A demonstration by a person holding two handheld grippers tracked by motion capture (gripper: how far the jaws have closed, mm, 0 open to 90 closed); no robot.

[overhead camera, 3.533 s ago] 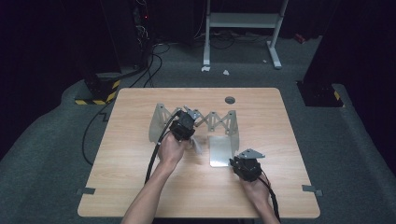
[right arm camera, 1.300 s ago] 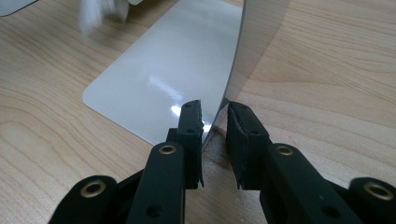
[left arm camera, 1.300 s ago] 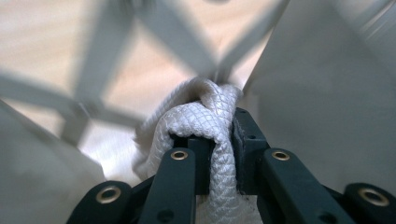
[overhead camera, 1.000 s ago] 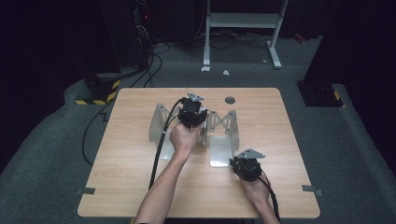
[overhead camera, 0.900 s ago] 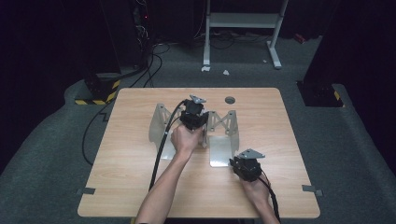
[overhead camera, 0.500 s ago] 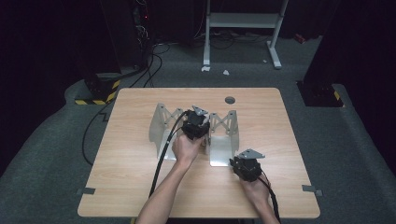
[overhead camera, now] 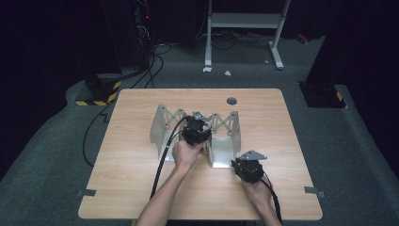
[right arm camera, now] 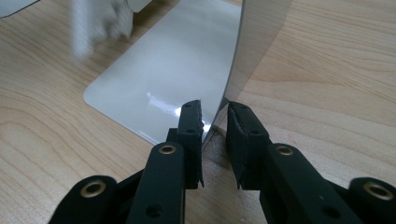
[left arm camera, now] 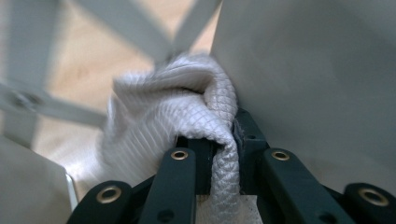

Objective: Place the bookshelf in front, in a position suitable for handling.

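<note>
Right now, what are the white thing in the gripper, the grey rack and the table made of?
The white cloth looks like woven fabric, matte, with a ribbed, waffle-like weave. The rack seems to be sheet metal, smooth light grey with a soft glare spot; painted plastic is possible. The table looks like pale wood or wood-look laminate, showing grain lines.

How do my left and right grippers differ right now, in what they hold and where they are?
The left gripper is shut on a white waffle-weave cloth, while the right gripper straddles the edge of the grey metal rack, its panel thin between the jaws. In the high view, the left gripper sits inside the rack's middle; the right gripper is at its near right corner. Both have black jaws.
</note>
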